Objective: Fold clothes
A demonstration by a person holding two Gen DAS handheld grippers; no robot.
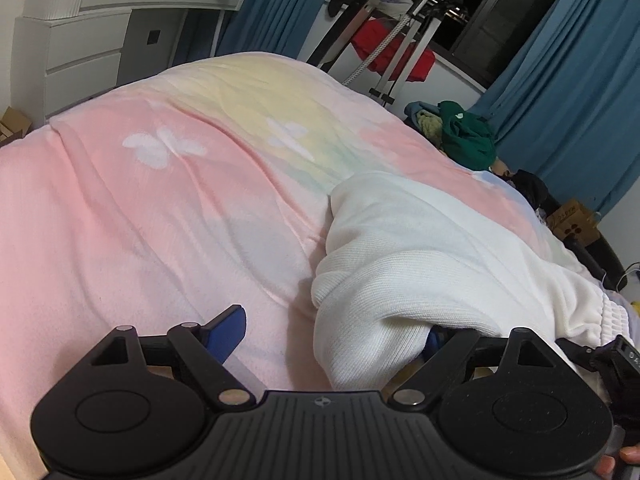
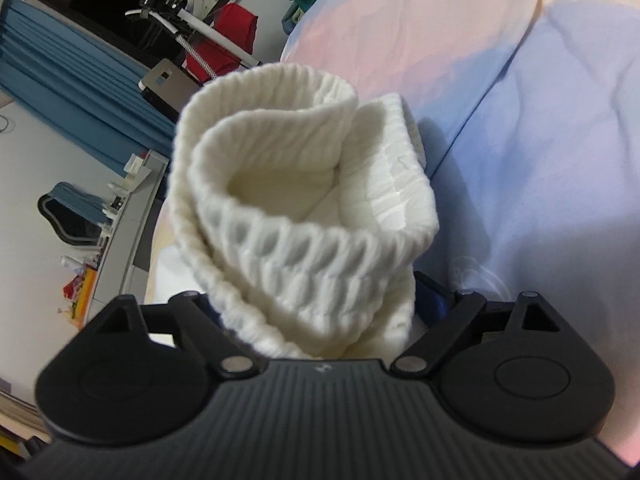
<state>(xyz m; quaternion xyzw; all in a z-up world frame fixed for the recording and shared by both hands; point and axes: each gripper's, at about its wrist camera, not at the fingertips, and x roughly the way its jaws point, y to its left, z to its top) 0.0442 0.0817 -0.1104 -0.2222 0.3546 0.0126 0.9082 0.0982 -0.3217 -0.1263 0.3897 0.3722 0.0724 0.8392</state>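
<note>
A white knit garment (image 1: pixel 420 256) lies on the pastel pink, yellow and blue bedspread (image 1: pixel 160 200). My left gripper (image 1: pixel 332 332) is open; its left blue finger (image 1: pixel 226 332) rests on the bedspread, and the right finger is hidden under a fold of the garment. In the right wrist view the garment's ribbed cuff (image 2: pixel 288 200) stands bunched between the fingers of my right gripper (image 2: pixel 324 312), which sit wide apart around it. The fingertips are hidden by the cloth, so I cannot see whether they pinch it.
A pile of green and dark clothes (image 1: pixel 464 132) lies at the bed's far right edge. A white dresser (image 1: pixel 100 28), a clothes rack with a red item (image 1: pixel 392 52), blue curtains (image 1: pixel 580 80) and a cardboard box (image 1: pixel 576 224) surround the bed.
</note>
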